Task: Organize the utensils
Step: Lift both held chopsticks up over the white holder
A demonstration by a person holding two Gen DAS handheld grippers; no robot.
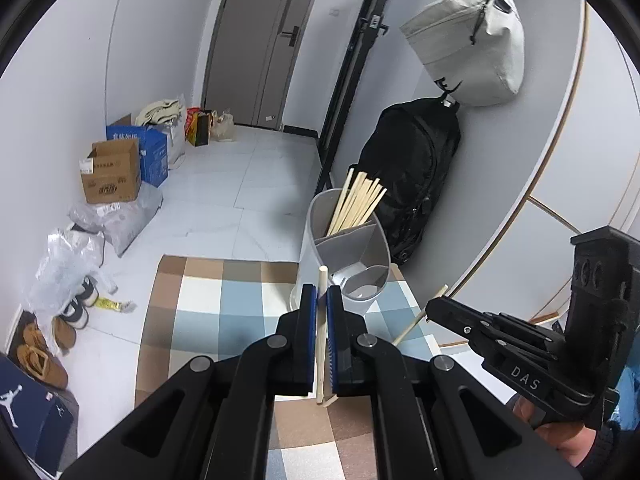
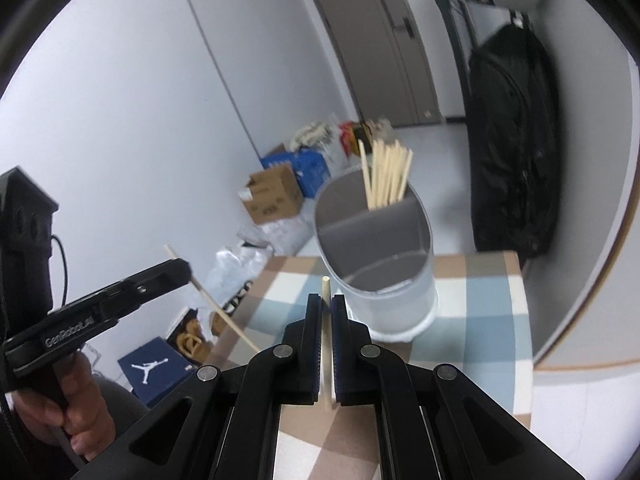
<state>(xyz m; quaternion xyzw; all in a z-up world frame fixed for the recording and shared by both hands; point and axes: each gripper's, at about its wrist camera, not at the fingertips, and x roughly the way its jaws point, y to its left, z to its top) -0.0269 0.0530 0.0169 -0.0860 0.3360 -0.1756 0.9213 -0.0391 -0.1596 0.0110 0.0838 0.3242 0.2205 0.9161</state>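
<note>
- Nearest to me, my left tool is clamped on a single chopstick, which stands nearly upright between the blue pads with both ends sticking out
- My right tool is likewise clamped on its own chopstick, held nearly upright; in the left wrist view that stick pokes out slanted from the tool's tip
- Both sticks hang clear above the checked cloth on the worktop, touching nothing else
- I judge the step in hand to be carrying two chopsticks toward the holder, with the drop-in not yet done
- Just beyond the tools stands the grey divided utensil holder, upright on the worktop; its far compartment already holds a bundle of chopsticks, while the near compartments look empty
- Next I'd need to bring each stick over that far compartment, tip it end-down, and only then part the pads, one tool at a time so they don't collide
- Farther off, a black backpack leans on the wall
</note>
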